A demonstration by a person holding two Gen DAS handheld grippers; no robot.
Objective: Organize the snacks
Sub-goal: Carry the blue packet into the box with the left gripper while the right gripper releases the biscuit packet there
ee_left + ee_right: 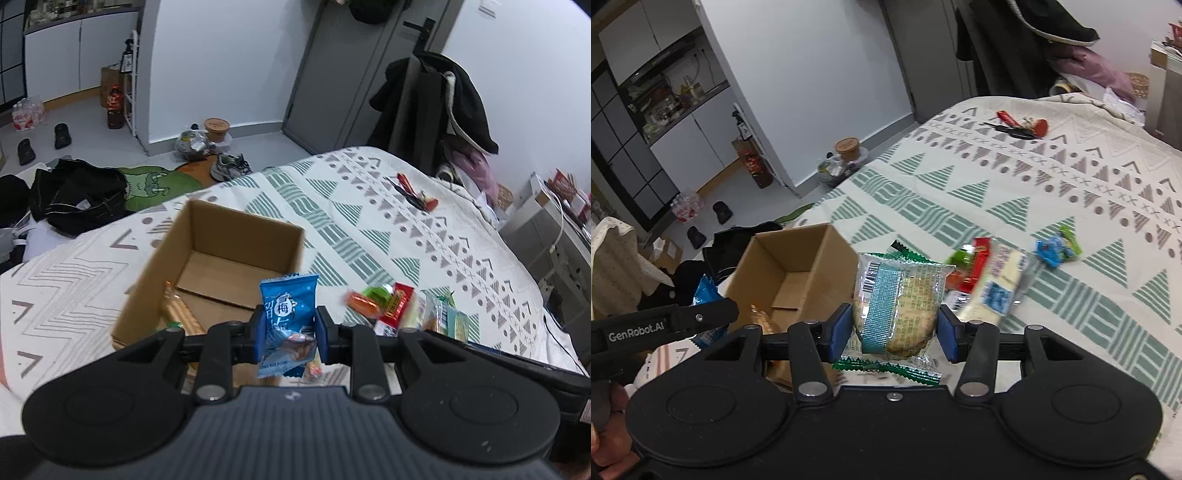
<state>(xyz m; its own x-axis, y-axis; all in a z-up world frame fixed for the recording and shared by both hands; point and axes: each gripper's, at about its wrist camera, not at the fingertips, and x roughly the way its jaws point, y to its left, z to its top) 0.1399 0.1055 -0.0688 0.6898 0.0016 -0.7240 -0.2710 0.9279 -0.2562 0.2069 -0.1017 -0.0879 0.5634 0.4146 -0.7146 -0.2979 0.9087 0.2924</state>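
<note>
A lived-in home, a small flat where bedroom and kitchen share one space. A bed (424, 236) with a patterned cover fills the foreground. Clothes (77, 195) and shoes (229, 166) lie on the floor, coats (443, 107) hang by a grey door (354, 74), and white cupboards (676, 140) with a cluttered kitchen shelf (672, 96) stand behind.

Matt brown cardboard box (207, 258), glossy blue plastic candy wrapper (288, 314), clear shiny plastic biscuit packet (897, 310), woven patterned cloth bedspread (1052, 192), matt black plastic gripper bodies, smooth blue pads (839, 332)
</note>
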